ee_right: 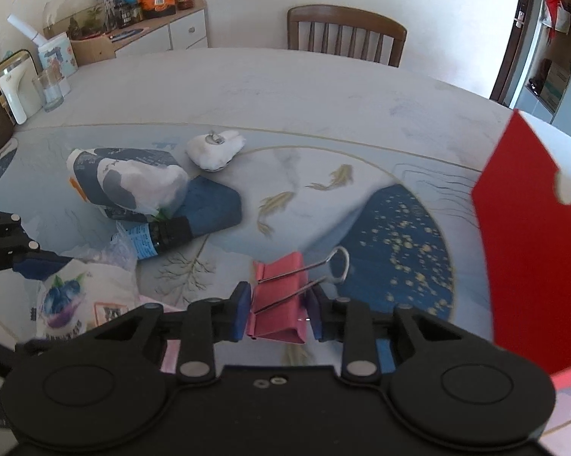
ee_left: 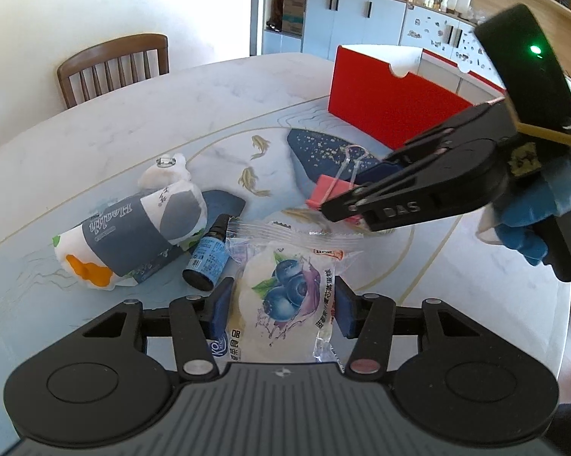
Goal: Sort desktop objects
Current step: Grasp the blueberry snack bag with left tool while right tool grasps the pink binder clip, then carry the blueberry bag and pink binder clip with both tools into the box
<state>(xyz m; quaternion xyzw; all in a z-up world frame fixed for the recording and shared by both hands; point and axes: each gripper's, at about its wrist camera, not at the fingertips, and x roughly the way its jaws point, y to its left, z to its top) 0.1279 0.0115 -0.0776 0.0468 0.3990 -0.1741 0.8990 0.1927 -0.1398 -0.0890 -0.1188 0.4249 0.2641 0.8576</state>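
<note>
My left gripper (ee_left: 281, 309) is shut on a clear blueberry snack packet (ee_left: 281, 285), its blue pads pressing both sides. My right gripper (ee_right: 279, 313) is shut on a pink binder clip (ee_right: 281, 304), whose wire handles point away; the clip also shows in the left wrist view (ee_left: 325, 190) at the right gripper's (ee_left: 346, 209) tips. A small dark bottle with a blue label (ee_left: 207, 254) lies beside a white and grey tissue pack (ee_left: 133, 235). A small white pouch (ee_right: 215, 148) lies farther back.
A red open box (ee_left: 391, 102) stands at the right of the table (ee_left: 171, 114), close to my right gripper (ee_right: 528, 228). A wooden chair (ee_right: 346, 34) is at the far edge. A glass and a white dispenser (ee_right: 17, 95) stand at the left.
</note>
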